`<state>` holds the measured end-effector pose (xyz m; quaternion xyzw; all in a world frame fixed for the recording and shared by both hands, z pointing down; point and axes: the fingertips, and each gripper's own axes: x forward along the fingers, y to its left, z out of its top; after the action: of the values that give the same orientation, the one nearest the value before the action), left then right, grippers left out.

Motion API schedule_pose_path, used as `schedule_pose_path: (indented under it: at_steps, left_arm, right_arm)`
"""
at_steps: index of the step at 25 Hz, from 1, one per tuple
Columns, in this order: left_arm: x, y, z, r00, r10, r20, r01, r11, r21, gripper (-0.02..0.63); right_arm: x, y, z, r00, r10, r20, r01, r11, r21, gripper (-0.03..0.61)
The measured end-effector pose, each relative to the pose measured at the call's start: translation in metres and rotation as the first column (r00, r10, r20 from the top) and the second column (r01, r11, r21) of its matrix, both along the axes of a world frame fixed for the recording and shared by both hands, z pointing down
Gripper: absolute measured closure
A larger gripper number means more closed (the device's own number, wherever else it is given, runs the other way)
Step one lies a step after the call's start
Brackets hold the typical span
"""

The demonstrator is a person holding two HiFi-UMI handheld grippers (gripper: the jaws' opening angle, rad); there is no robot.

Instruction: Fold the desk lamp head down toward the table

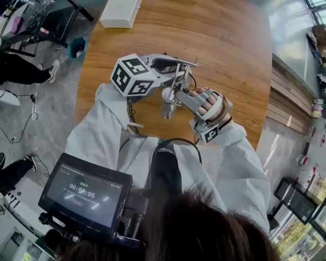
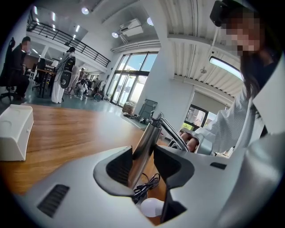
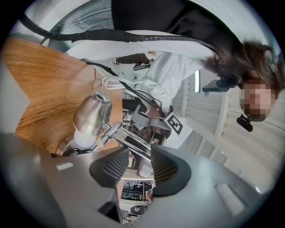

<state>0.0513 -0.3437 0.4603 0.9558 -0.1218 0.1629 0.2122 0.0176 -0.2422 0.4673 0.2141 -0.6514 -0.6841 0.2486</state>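
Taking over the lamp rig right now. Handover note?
Left gripper: closed on the post, steadying the lamp.
Right gripper: open; the arm runs between its jaws, unclamped.
Lamp: at the near edge of the table. The head points down, with the bulb just above the wood.
Done: head looks folded down.
Left: probably back the open jaws off the arm, then release the post.

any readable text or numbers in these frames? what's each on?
"00:02:06": timer on the black monitor screen, low in the head view.
Smaller print on that screen: too blurred to read.
White cube with black square markers: patterns only, no words.
White rectangular box on the wooden table: no print legible.
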Motion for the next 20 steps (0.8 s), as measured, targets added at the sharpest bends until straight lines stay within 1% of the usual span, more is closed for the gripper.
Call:
schedule_pose_path:
  at_steps: [3,6,9,10,13,15,16,17,18,19,20]
  left_arm:
    - [-0.001,-0.004,0.002,1.0,-0.012,-0.004,0.012,1.0,0.0,0.462]
    - [-0.004,-0.005,0.006,0.998,-0.057,-0.026,0.056,0.998,-0.016,0.462]
    - [-0.014,-0.004,0.016,0.995,-0.104,0.009,0.104,0.995,-0.001,0.462]
    - [-0.018,-0.003,0.019,0.993,-0.12,0.018,0.12,0.993,0.003,0.462]
    - [-0.029,-0.001,0.02,0.985,-0.171,0.002,0.171,0.985,-0.007,0.462]
    - [-0.036,0.003,0.012,0.978,-0.21,0.002,0.21,0.977,0.022,0.462]
    - [-0.04,0.004,0.006,0.971,-0.24,0.004,0.239,0.97,0.049,0.462]
    - [-0.044,0.004,-0.002,0.961,-0.277,0.006,0.275,0.958,0.077,0.462]
    - [-0.049,0.004,-0.01,0.947,-0.321,0.007,0.319,0.942,0.102,0.462]
    - [-0.054,0.004,-0.017,0.929,-0.371,0.007,0.367,0.922,0.121,0.462]
    - [-0.06,0.003,-0.024,0.907,-0.421,0.005,0.417,0.899,0.134,0.462]
  right_arm:
    - [0.001,-0.005,0.005,1.0,0.029,-0.011,-0.029,1.0,-0.008,0.44]
    - [0.003,-0.007,0.013,0.995,0.075,-0.069,-0.077,0.997,-0.026,0.439]
    - [0.002,-0.011,0.018,0.984,0.137,-0.114,-0.142,0.989,-0.045,0.437]
    - [0.003,-0.013,0.02,0.981,0.159,-0.113,-0.168,0.984,-0.067,0.437]
    - [0.01,-0.015,0.017,0.974,0.22,-0.062,-0.227,0.96,-0.162,0.394]
    - [0.019,-0.009,0.007,0.966,0.259,-0.011,-0.256,0.944,-0.211,0.395]
    - [0.025,-0.005,0.0,0.958,0.286,0.014,-0.274,0.931,-0.24,0.399]
    - [0.032,-0.002,-0.007,0.946,0.322,0.043,-0.298,0.912,-0.282,0.399]
    - [0.039,0.0,-0.014,0.927,0.366,0.078,-0.322,0.885,-0.335,0.403]
    - [0.047,-0.001,-0.022,0.901,0.418,0.12,-0.342,0.851,-0.399,0.403]
    - [0.054,-0.003,-0.031,0.865,0.474,0.165,-0.355,0.81,-0.467,0.414]
